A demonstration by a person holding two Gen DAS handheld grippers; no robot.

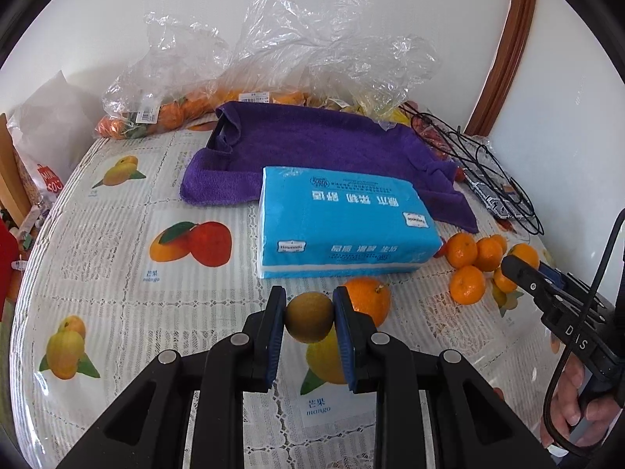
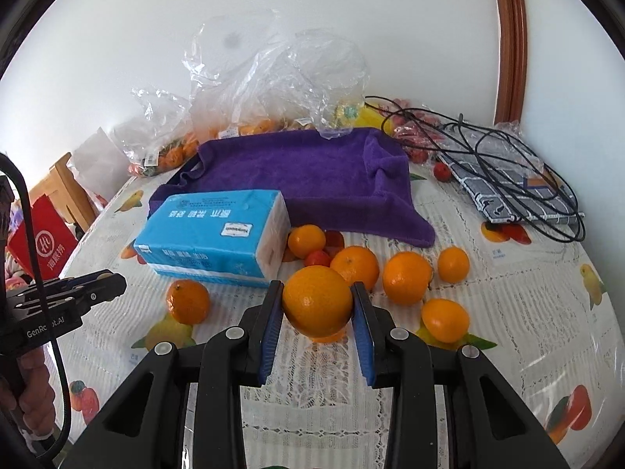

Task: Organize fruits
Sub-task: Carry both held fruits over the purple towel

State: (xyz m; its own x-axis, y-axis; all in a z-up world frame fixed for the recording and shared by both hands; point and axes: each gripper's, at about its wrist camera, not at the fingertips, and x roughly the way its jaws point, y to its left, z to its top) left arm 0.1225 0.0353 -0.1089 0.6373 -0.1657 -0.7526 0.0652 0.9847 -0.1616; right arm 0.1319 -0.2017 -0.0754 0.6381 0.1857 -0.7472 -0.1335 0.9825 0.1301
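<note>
My left gripper (image 1: 308, 308) is shut on a small brownish-green round fruit (image 1: 309, 316), held just above the table in front of a blue tissue pack (image 1: 343, 222). An orange (image 1: 369, 299) lies right behind it. My right gripper (image 2: 317, 305) is shut on a large orange (image 2: 317, 301). Several loose oranges (image 2: 406, 277) and a small red fruit (image 2: 317, 258) lie beyond it. One orange (image 2: 188, 300) lies to the left. The right gripper also shows in the left wrist view (image 1: 523, 273), by the orange cluster (image 1: 468, 269).
A purple towel (image 2: 312, 172) covers a tray behind the tissue pack (image 2: 215, 230). Clear bags of fruit (image 1: 164, 113) line the wall. Black cables over a checked pouch (image 2: 508, 183) lie at the far right. The left gripper (image 2: 97, 285) shows at the left.
</note>
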